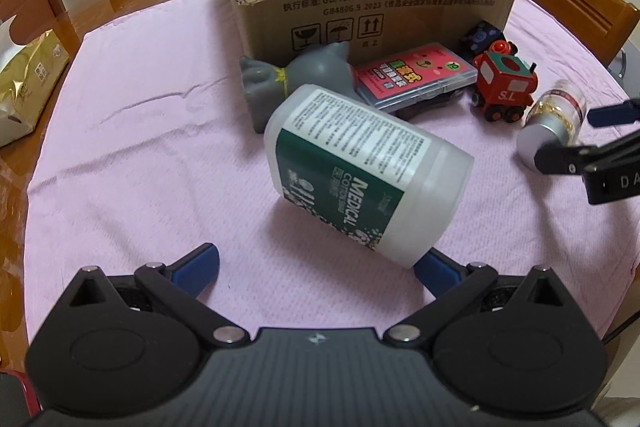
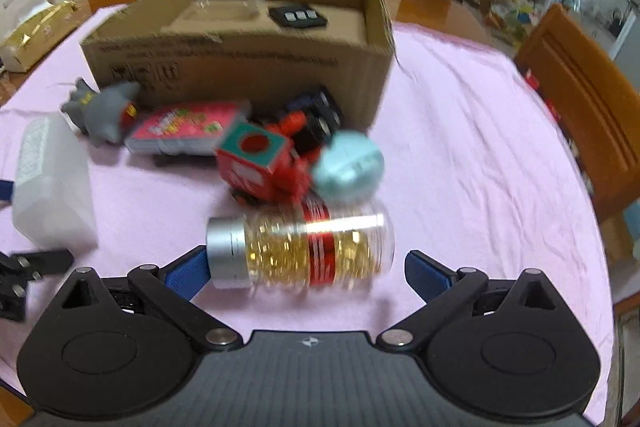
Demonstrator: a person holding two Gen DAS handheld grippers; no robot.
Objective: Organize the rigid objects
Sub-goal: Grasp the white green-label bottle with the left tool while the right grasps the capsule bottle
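pink cloth (image 1: 140,115) covers a wooden table ringed by chairs. left gripper (image 1: 316,267) spread by the white tub (image 1: 360,167); right gripper (image 2: 306,269) spread around the capsule bottle (image 2: 304,247). only the right view shows a teal case (image 2: 348,167).

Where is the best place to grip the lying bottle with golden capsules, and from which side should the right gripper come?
Probably the clear middle of the capsule bottle, across its round body. It lies on its side, silver cap to the left, right in front of the open right gripper, whose fingers now straddle its length, so turn the gripper first.
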